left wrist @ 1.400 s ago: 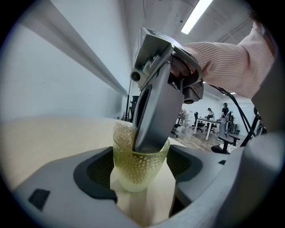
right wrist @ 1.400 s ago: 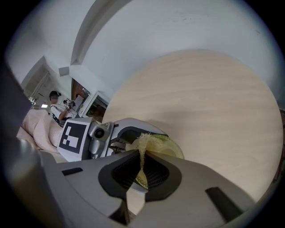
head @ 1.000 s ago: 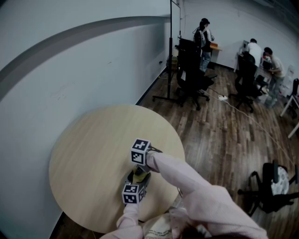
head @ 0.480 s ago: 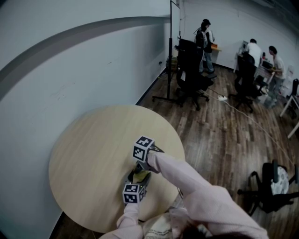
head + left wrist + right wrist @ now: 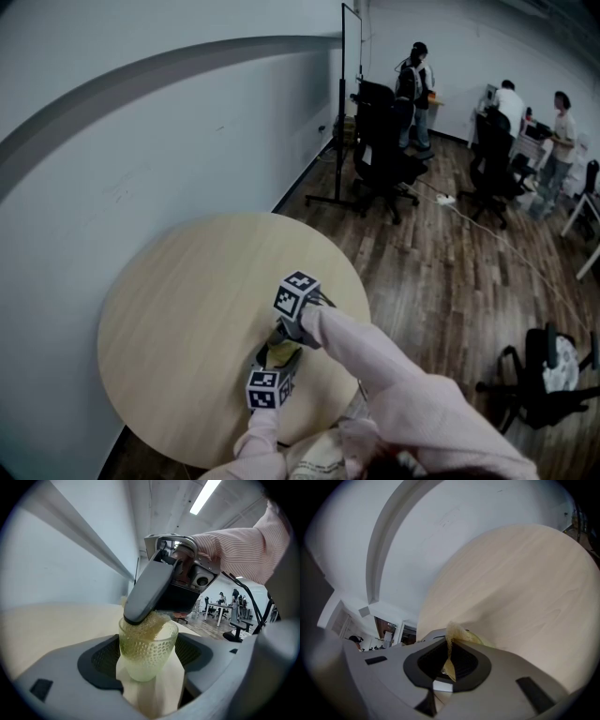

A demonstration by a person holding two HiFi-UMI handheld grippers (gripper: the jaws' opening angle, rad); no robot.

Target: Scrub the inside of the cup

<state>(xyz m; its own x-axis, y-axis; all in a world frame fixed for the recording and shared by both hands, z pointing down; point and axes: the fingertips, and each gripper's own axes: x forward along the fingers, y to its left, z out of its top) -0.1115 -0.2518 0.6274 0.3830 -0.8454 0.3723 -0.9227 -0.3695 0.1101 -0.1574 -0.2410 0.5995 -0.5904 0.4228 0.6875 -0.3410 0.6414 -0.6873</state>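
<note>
A clear dimpled glass cup (image 5: pixel 146 648) stands upright between the jaws of my left gripper (image 5: pixel 149 662), whose pads press on its sides. My right gripper (image 5: pixel 157 585) comes down from above, shut on a yellow sponge (image 5: pixel 151 623) that is pushed into the cup's mouth. In the right gripper view the sponge (image 5: pixel 452 637) is squeezed thin between the jaws of that gripper (image 5: pixel 449 660). In the head view both grippers meet over the cup (image 5: pixel 273 354) near the round table's front edge, the left gripper (image 5: pixel 275 366) below and the right gripper (image 5: pixel 285 337) above it.
The round wooden table (image 5: pixel 178 300) stands against a pale wall (image 5: pixel 141 141). A black office chair (image 5: pixel 539 375) is on the wood floor at right. Further back are a whiteboard stand (image 5: pixel 342 103), more chairs, and several people at desks (image 5: pixel 525 112).
The right gripper's marker cube has rolled and shifted slightly right and down over the cup. The left gripper and the cup have stayed put. The people at the back have moved a little.
</note>
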